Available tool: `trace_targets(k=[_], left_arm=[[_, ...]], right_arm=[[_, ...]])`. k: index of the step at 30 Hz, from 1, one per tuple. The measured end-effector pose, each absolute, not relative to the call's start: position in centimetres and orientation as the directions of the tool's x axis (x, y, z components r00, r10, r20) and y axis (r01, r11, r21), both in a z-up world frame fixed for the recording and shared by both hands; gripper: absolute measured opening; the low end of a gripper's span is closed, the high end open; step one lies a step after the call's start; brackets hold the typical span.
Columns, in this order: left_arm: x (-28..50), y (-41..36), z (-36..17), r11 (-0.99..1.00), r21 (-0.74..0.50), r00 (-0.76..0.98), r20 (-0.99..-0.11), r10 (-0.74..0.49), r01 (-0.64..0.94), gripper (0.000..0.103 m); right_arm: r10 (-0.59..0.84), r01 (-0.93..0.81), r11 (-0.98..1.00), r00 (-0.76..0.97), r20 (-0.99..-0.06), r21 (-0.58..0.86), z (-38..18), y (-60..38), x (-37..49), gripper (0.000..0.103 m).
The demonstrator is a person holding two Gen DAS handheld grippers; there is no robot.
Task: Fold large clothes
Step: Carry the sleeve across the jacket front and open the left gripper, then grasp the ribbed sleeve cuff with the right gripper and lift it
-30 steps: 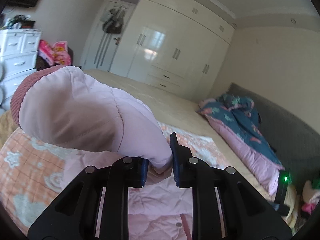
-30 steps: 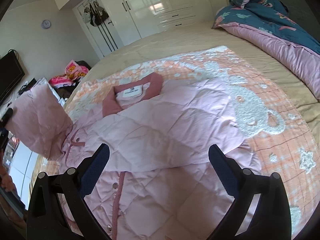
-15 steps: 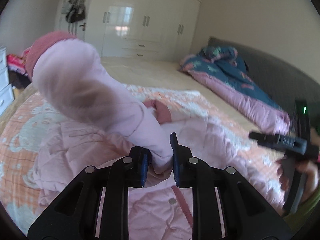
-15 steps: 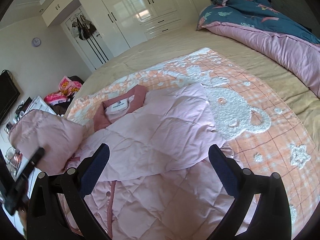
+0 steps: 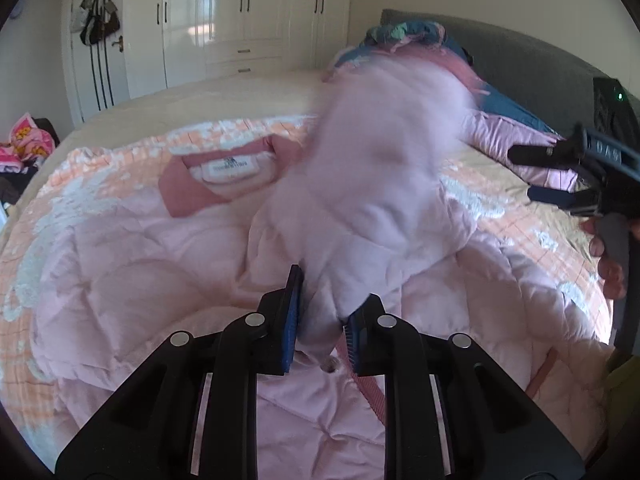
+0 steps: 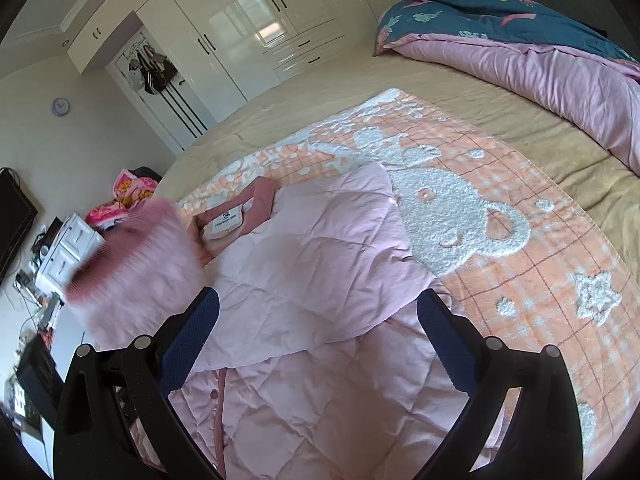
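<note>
A pale pink quilted jacket lies on the bed, collar and white label toward the wardrobe. Its right sleeve is folded across the body. My left gripper is shut on the jacket's left sleeve, which is lifted and blurred over the jacket body, its darker pink cuff toward the headboard. My right gripper is open and empty, hovering above the jacket's lower part. It also shows in the left wrist view at the right.
An orange checked blanket with a white bear lies under the jacket on the beige bed. A blue and pink duvet is bunched at the headboard. White wardrobes and a white drawer chest stand beyond the bed.
My left gripper has swung the held sleeve from the left side across over the jacket body. My right gripper stayed open and shifted only slightly.
</note>
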State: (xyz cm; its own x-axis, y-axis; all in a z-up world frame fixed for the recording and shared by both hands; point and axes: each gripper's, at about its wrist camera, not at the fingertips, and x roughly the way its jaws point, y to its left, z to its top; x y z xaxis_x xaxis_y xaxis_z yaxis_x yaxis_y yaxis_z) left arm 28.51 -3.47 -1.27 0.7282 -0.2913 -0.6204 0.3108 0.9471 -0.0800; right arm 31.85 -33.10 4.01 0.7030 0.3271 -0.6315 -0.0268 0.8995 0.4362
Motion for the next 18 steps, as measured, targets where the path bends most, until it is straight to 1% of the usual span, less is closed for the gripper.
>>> trace_targets(k=[5, 8, 10, 11, 12, 13, 14, 16, 18], left_arm=[[28.4, -6.0, -3.5, 0.946, 0.063, 0.710, -0.677, -0.193, 0.317, 0.014], [28.0, -7.2, -4.3, 0.936, 0.144, 0.712, -0.688, -0.138, 0.321, 0.015], [27.9, -7.3, -4.2, 0.932, 0.155, 0.706, -0.696, -0.132, 0.328, 0.021], [27.9, -7.2, -4.2, 0.931, 0.145, 0.695, -0.705, -0.141, 0.336, 0.032], [27.9, -7.3, -4.2, 0.928, 0.138, 0.683, -0.715, -0.148, 0.345, 0.055], [27.8, -7.4, -4.2, 0.924, 0.133, 0.671, -0.725, -0.156, 0.359, 0.070], [27.8, -7.4, -4.2, 0.920, 0.126, 0.662, -0.731, -0.167, 0.371, 0.088], [27.7, -7.6, -4.2, 0.917, 0.127, 0.645, -0.746, -0.162, 0.378, 0.088], [27.5, -7.5, -3.8, 0.911, 0.078, 0.616, -0.759, -0.210, 0.405, 0.089]], right_arm=[[0.338, -0.031, 0.897, 0.691, -0.639, 0.441, 3.8, -33.0, 32.0, 0.099], [0.348, -0.041, 0.896, 0.682, -0.643, 0.442, 3.5, -32.7, 32.1, 0.099], [0.352, -0.047, 0.897, 0.678, -0.645, 0.440, 3.5, -32.6, 32.1, 0.099], [0.353, -0.047, 0.897, 0.677, -0.646, 0.440, 3.4, -32.5, 32.1, 0.099], [0.356, -0.048, 0.895, 0.677, -0.644, 0.444, 3.4, -32.5, 32.1, 0.099], [0.358, -0.048, 0.894, 0.676, -0.644, 0.446, 3.4, -32.5, 32.1, 0.099], [0.359, -0.048, 0.893, 0.676, -0.644, 0.447, 3.4, -32.4, 32.1, 0.099], [0.362, -0.053, 0.893, 0.674, -0.643, 0.447, 3.4, -32.3, 32.0, 0.099], [0.362, -0.060, 0.896, 0.675, -0.643, 0.441, 3.5, -32.1, 31.9, 0.099]])
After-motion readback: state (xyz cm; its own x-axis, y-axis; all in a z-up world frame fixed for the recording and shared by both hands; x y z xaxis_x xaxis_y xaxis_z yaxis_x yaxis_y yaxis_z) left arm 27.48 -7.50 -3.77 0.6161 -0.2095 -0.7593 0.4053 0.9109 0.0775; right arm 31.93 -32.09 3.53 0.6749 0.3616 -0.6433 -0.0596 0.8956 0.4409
